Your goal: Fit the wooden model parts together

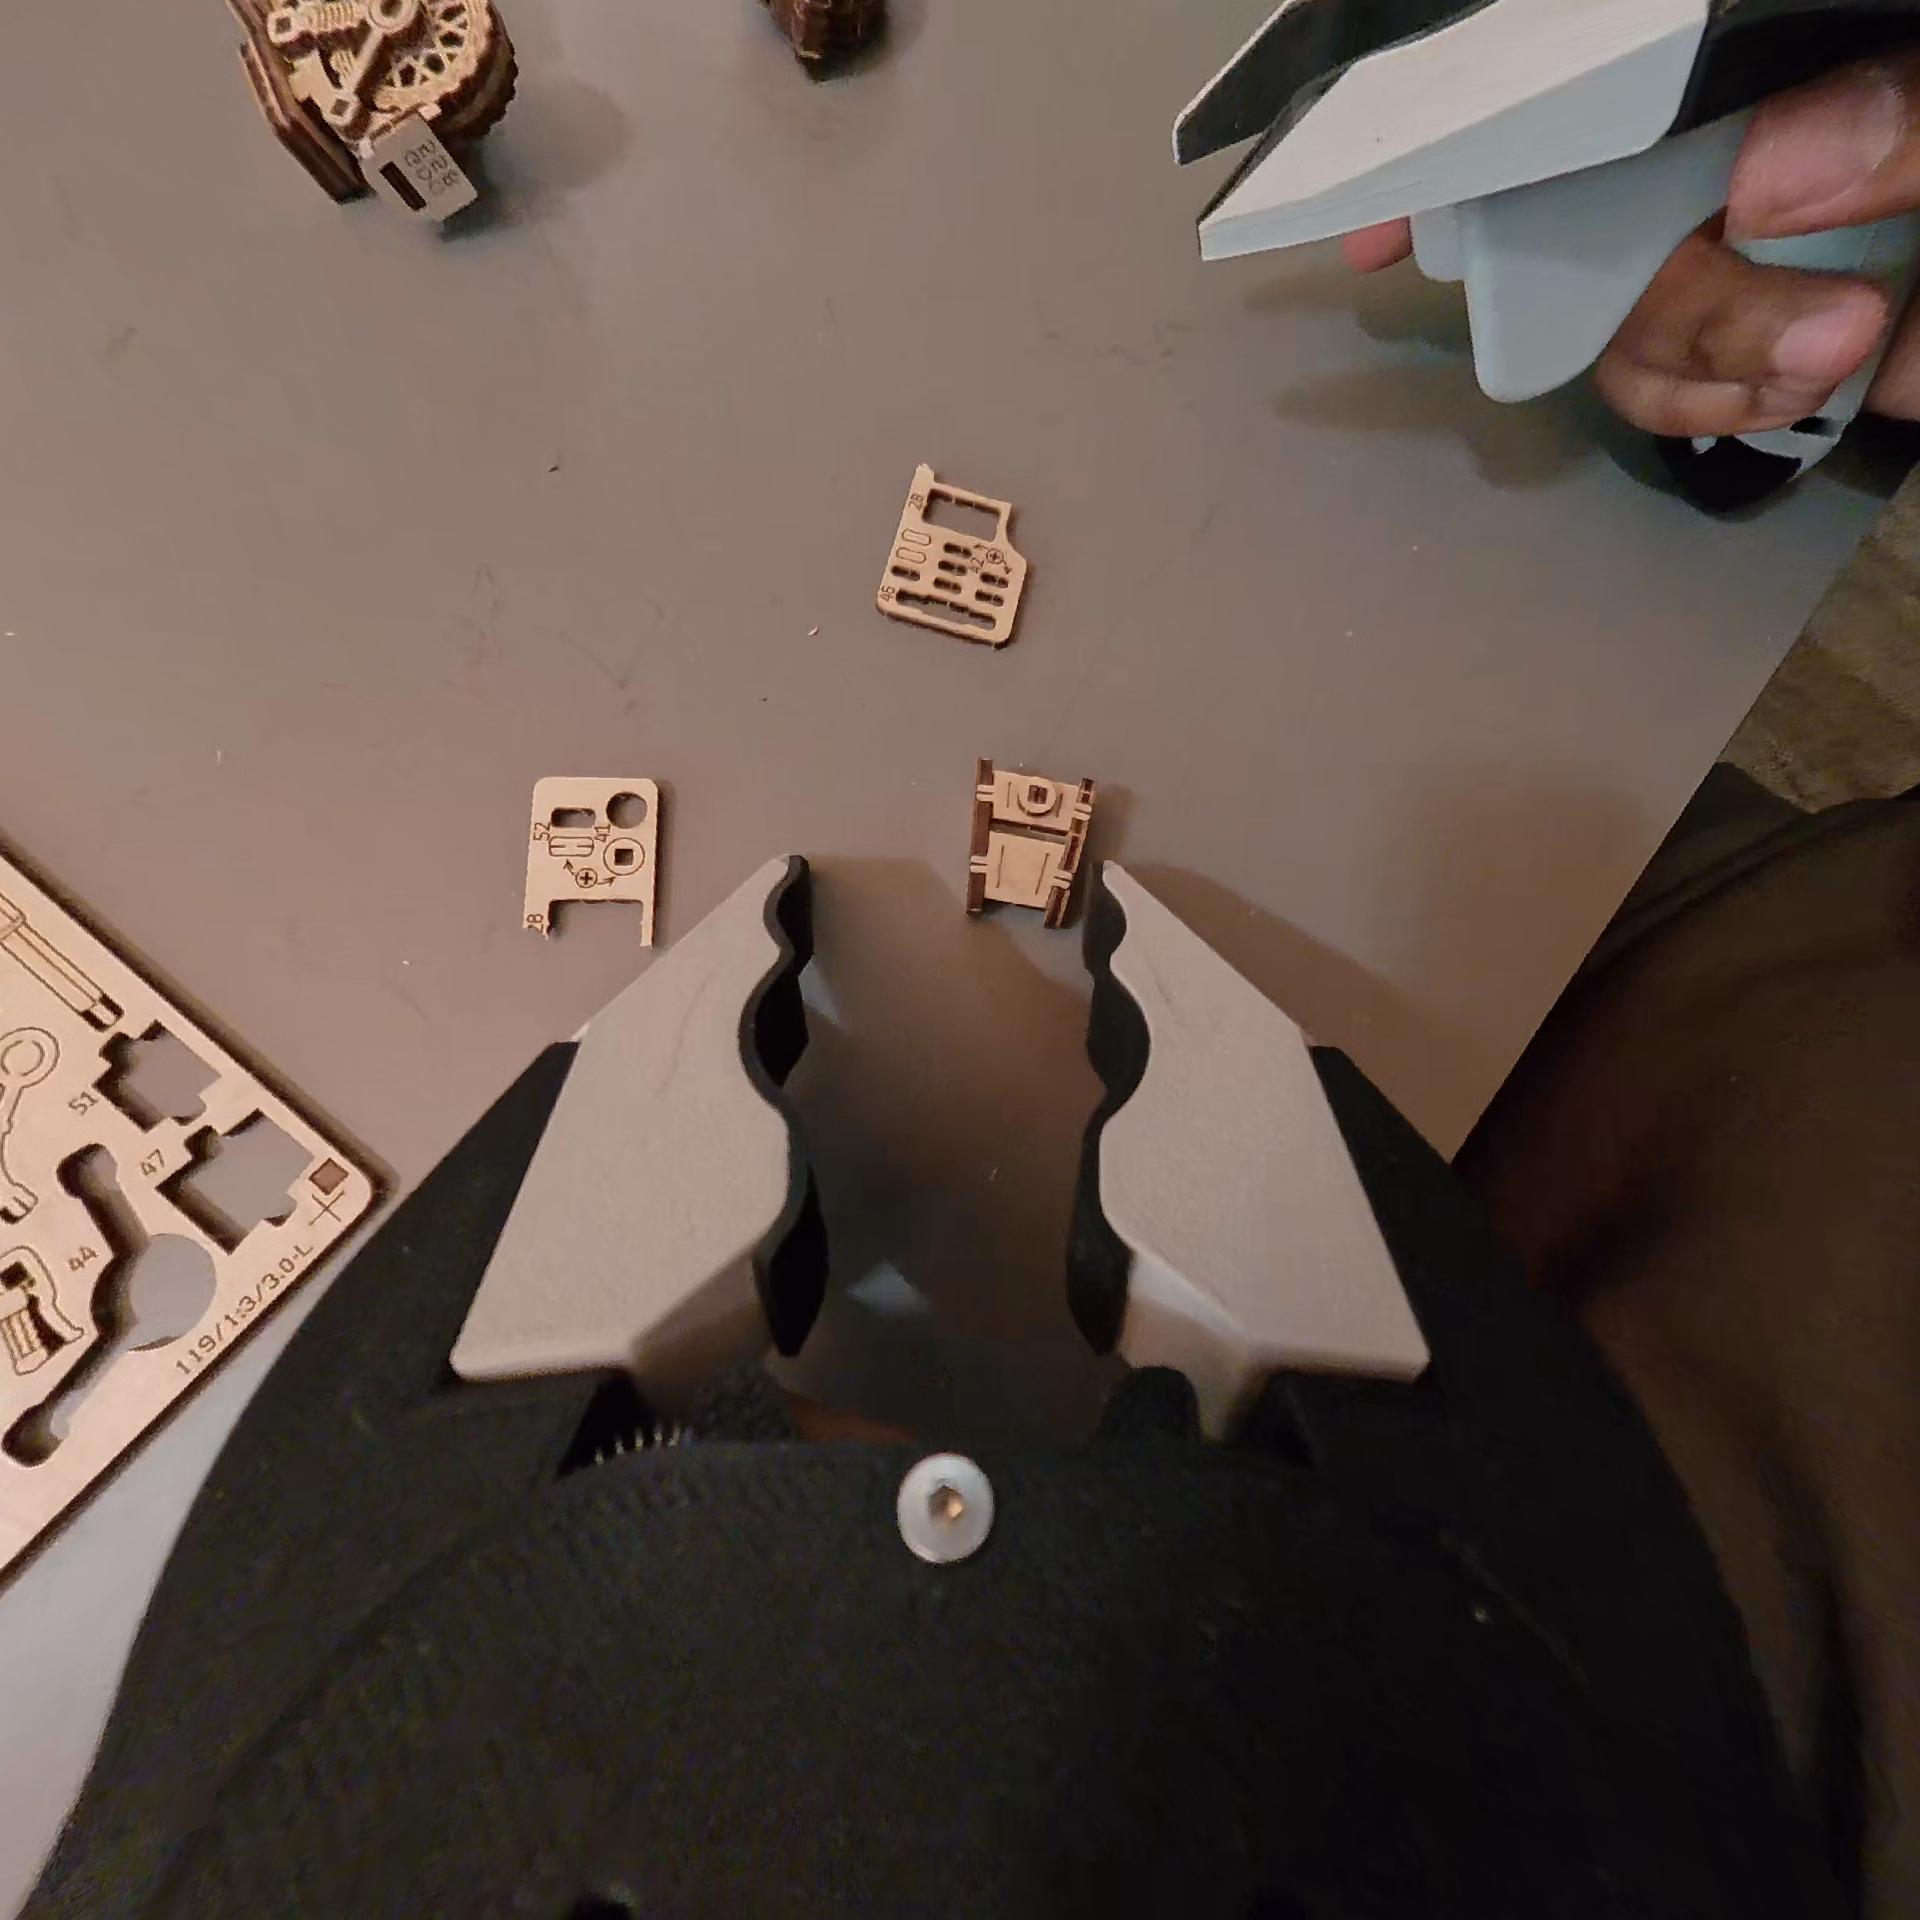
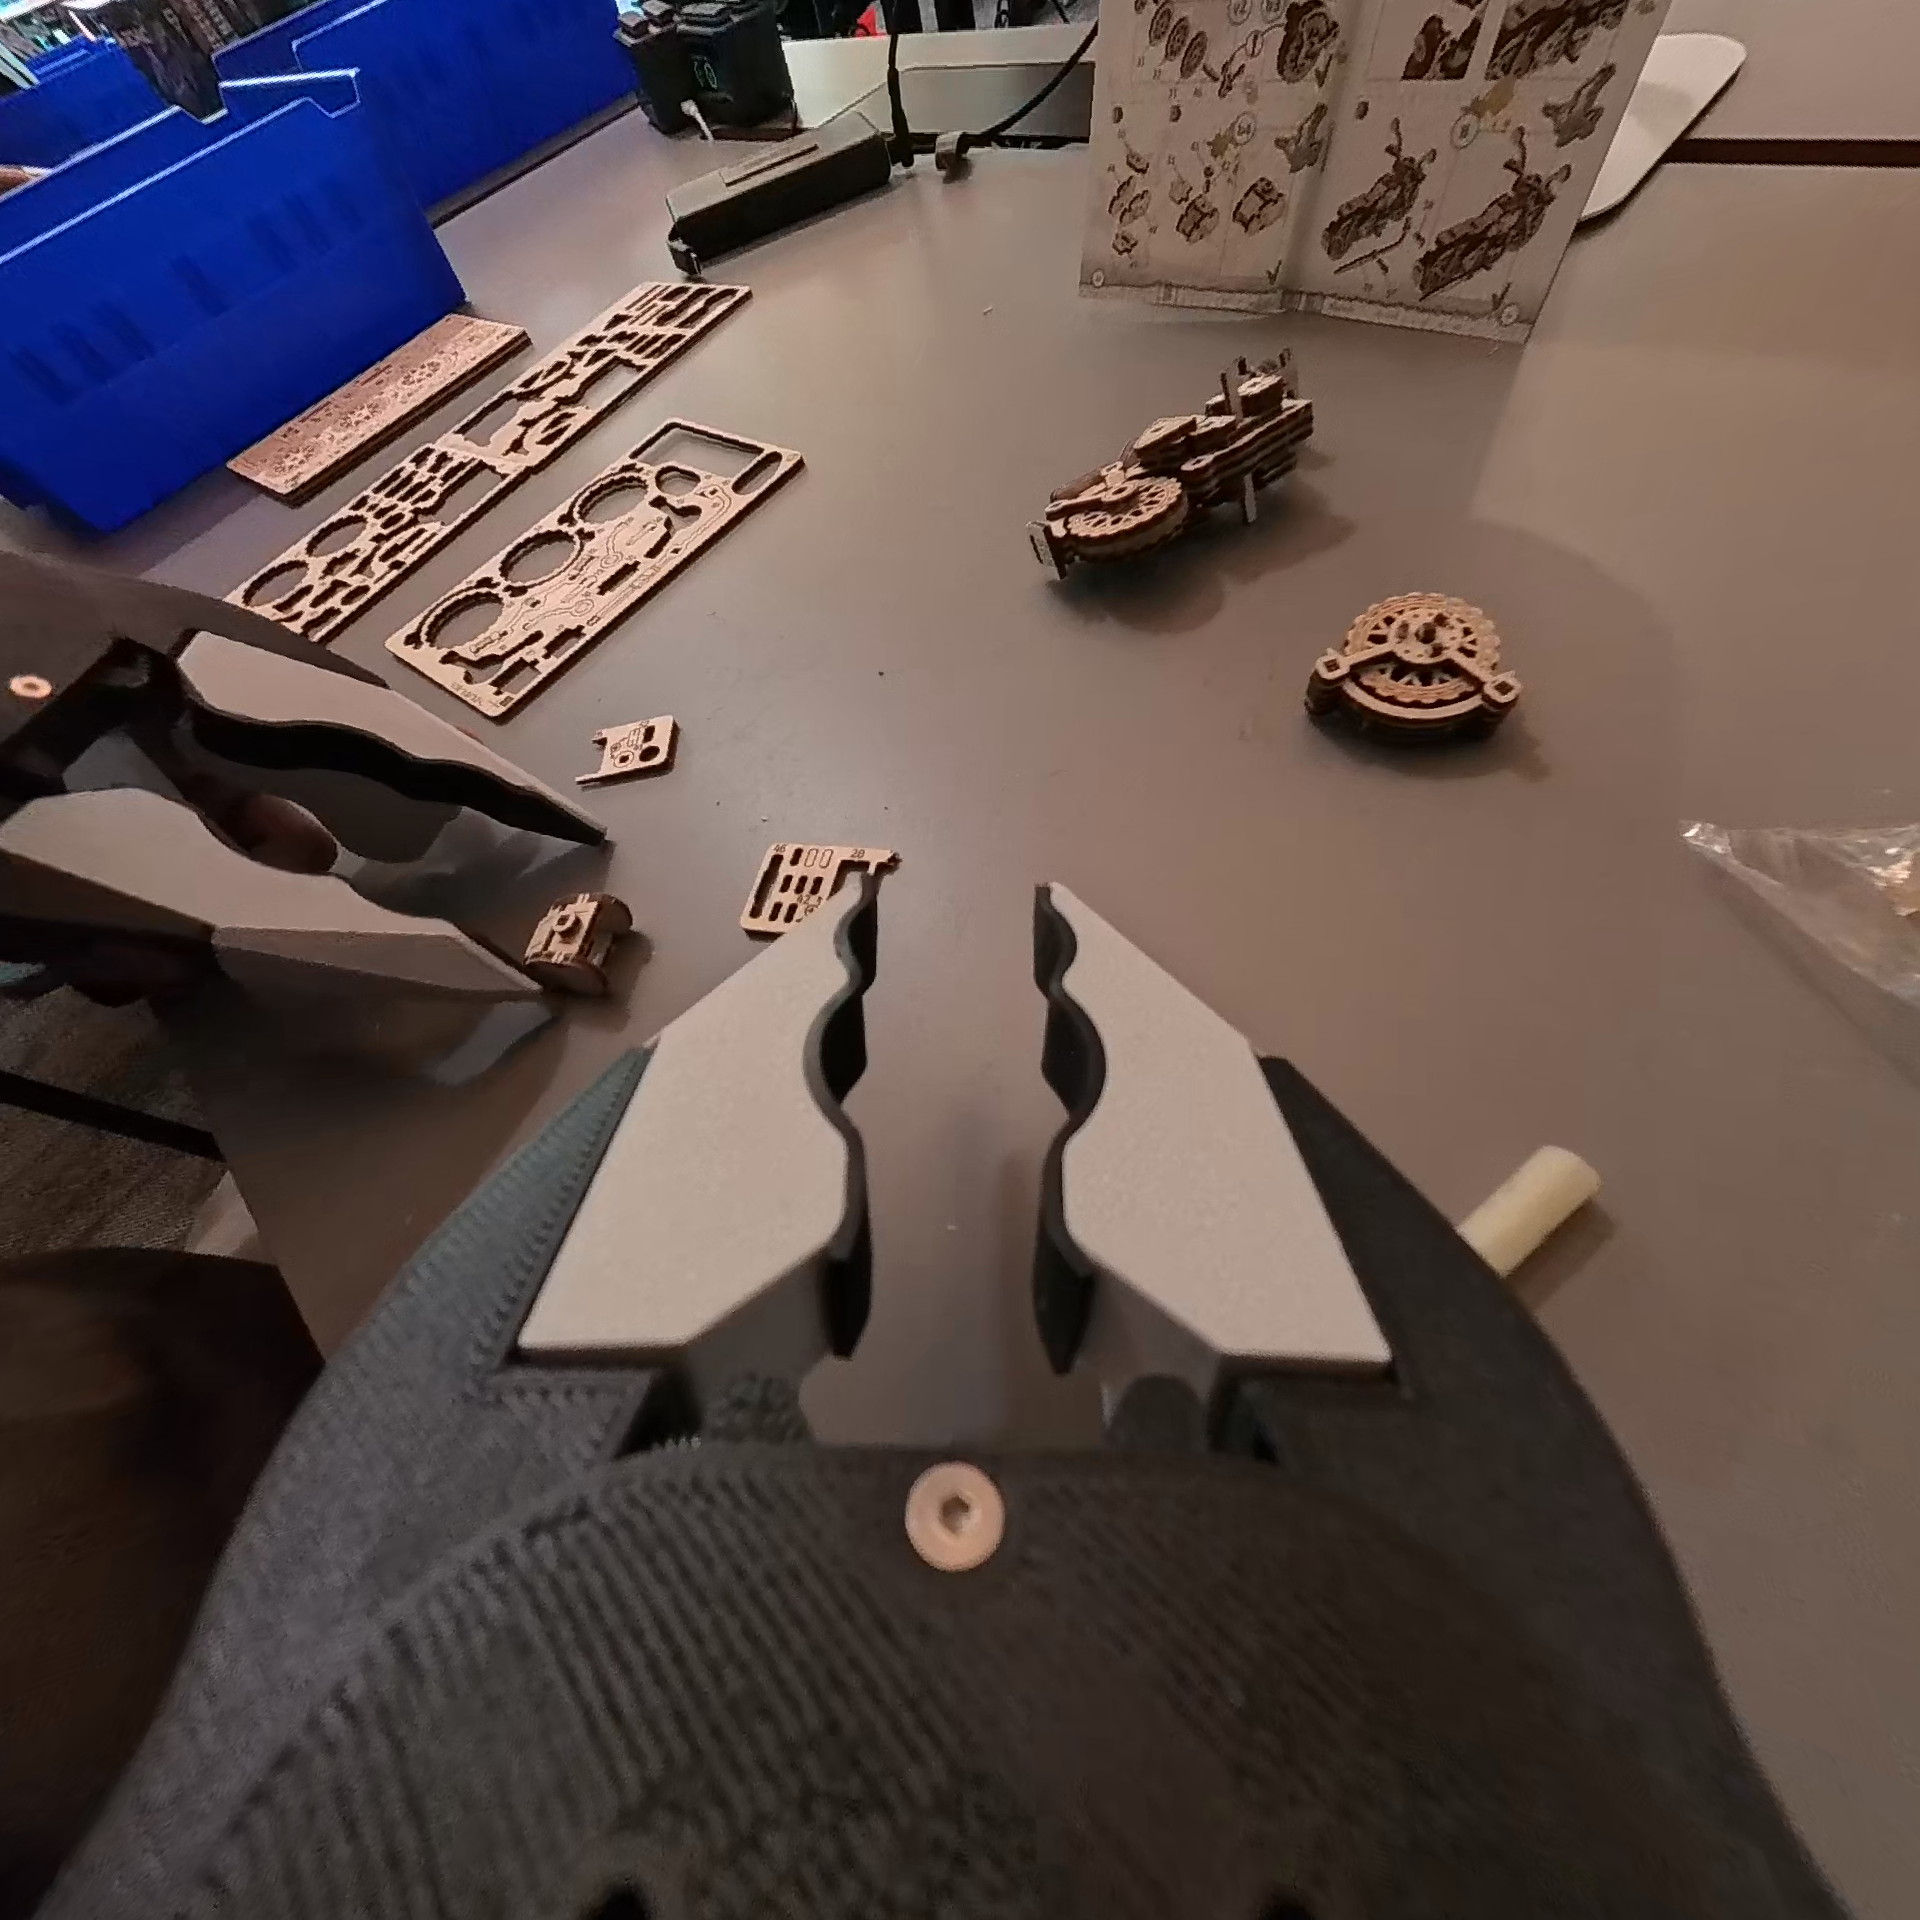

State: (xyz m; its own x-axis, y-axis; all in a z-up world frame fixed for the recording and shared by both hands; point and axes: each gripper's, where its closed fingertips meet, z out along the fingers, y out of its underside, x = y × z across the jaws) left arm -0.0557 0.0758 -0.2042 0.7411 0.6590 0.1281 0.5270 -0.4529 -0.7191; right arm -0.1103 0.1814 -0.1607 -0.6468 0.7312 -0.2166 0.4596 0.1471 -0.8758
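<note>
Three small wooden parts lie on the grey table. A small assembled block point(image 1: 1029, 836) lies just ahead of my open, empty left gripper point(image 1: 948, 891), near its right fingertip; it also shows in the right wrist view point(image 2: 577, 940). A flat slotted plate point(image 1: 954, 561) lies farther ahead; in the right wrist view it point(image 2: 800, 888) lies just left of my open, empty right gripper point(image 2: 954, 902). A flat plate with round holes point(image 1: 594, 857) lies left of the left gripper and shows in the right wrist view point(image 2: 632, 750). The right gripper point(image 1: 1205, 177) hovers at upper right in the left wrist view.
Punched-out wooden sheets point(image 2: 592, 566) and a sheet corner point(image 1: 156, 1226) lie at left. A partly built model point(image 2: 1184, 478) and a wheel assembly point(image 2: 1413, 675) stand ahead. An instruction sheet point(image 2: 1340, 156) stands at the back. Blue bins point(image 2: 208, 343) sit far left. The table edge point(image 1: 1621, 894) runs at right. Left tips and right tips are each some 7 cm from the flat slotted plate point(image 1: 954, 561).
</note>
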